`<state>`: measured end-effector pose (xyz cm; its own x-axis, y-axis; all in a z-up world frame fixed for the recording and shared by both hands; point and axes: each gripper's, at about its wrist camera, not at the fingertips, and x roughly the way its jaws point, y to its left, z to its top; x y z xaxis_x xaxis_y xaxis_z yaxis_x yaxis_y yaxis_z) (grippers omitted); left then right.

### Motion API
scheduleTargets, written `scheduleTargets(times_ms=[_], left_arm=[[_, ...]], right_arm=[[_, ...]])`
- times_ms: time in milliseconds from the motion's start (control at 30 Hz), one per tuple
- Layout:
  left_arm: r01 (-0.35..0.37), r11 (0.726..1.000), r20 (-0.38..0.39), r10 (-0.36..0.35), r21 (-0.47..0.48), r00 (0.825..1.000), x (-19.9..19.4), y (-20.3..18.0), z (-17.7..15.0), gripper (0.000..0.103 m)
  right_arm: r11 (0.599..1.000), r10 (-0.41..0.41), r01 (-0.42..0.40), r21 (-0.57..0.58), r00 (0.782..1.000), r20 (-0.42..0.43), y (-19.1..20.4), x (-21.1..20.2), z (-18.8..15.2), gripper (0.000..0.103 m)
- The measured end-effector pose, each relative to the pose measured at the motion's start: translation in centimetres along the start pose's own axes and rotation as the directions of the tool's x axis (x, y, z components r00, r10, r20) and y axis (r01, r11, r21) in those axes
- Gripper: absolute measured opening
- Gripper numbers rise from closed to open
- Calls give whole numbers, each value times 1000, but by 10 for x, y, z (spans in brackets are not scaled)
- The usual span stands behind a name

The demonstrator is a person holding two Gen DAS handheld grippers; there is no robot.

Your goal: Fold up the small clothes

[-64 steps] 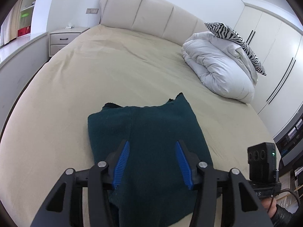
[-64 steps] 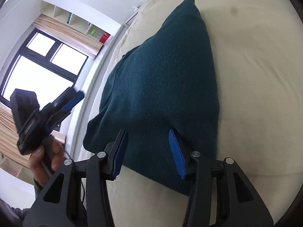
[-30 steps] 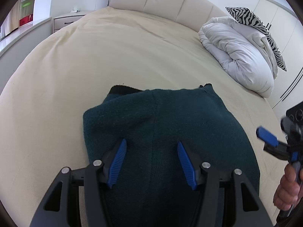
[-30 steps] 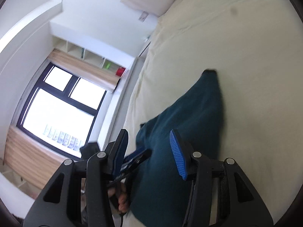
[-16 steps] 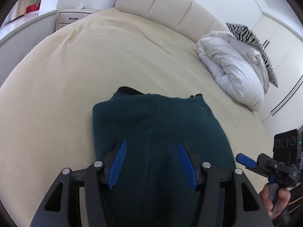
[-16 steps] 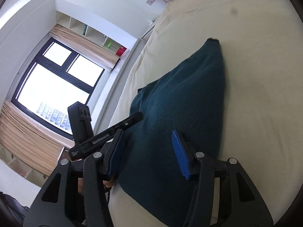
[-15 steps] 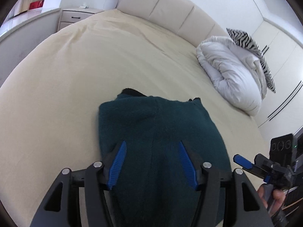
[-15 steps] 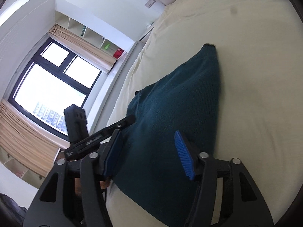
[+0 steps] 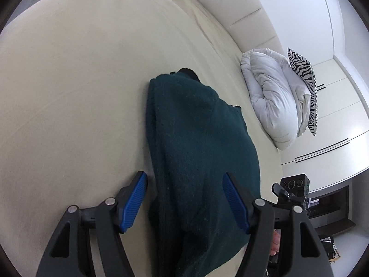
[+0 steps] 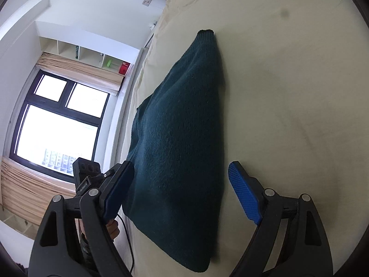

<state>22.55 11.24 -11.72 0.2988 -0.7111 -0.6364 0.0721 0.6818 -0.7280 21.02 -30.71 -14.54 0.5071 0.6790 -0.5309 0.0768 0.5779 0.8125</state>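
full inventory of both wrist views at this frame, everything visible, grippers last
sweater: 1, dark teal knit, lying folded on the bed near its front edge
bed: 1, cream sheet, under the sweater
headboard: 1, cream padded panels, far end of the bed
duvet: 1, white, bundled on the bed's far right
pillow: 1, zebra print, leaning behind the duvet
wardrobe: 1, white doors, right of the bed
window: 1, dark frame, beige blinds, left wall
wall shelf: 1, white cubbies, above the window
left gripper: 1, black with blue pads, open, straddling the sweater's left edge
right gripper: 1, black with blue pads, open over the sweater's right edge
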Motion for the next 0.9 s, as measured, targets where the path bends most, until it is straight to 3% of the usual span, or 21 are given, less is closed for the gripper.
scheduleTargets(times_ms=[133,233,333,400,433,567,700,900], left_arm=[[59,998,-48,-60,-37,997,14,5,11,69],[69,995,-66,-74,-76,995,23,7,18,62],[59,996,-89,-65,-73,994,35,3,22,47],[56,995,-94,-64,-79,994,41,4,21,32],[66,994,-93,-75,-90,993,43,5,20,30],[60,995,-76,-66,-76,995,38,0,14,27],[16,1000,-67,-18,-23,998,27,-22,3,26],[9,994,-51,-4,110,999,-7,-67,-52,26]], right_arm=[[1000,31,-31,-2,999,-39,-3,16,9,84],[1000,9,-10,-13,998,-69,-1,31,14,83],[999,-23,20,-36,996,-88,5,45,18,81],[997,-57,52,-53,994,-89,10,52,19,75],[995,-77,71,-63,993,-90,12,54,20,66],[992,-96,89,-92,992,-77,16,48,16,49],[979,-143,134,-156,989,-46,36,38,7,44],[955,-163,153,-252,986,-19,69,-6,-30,41]])
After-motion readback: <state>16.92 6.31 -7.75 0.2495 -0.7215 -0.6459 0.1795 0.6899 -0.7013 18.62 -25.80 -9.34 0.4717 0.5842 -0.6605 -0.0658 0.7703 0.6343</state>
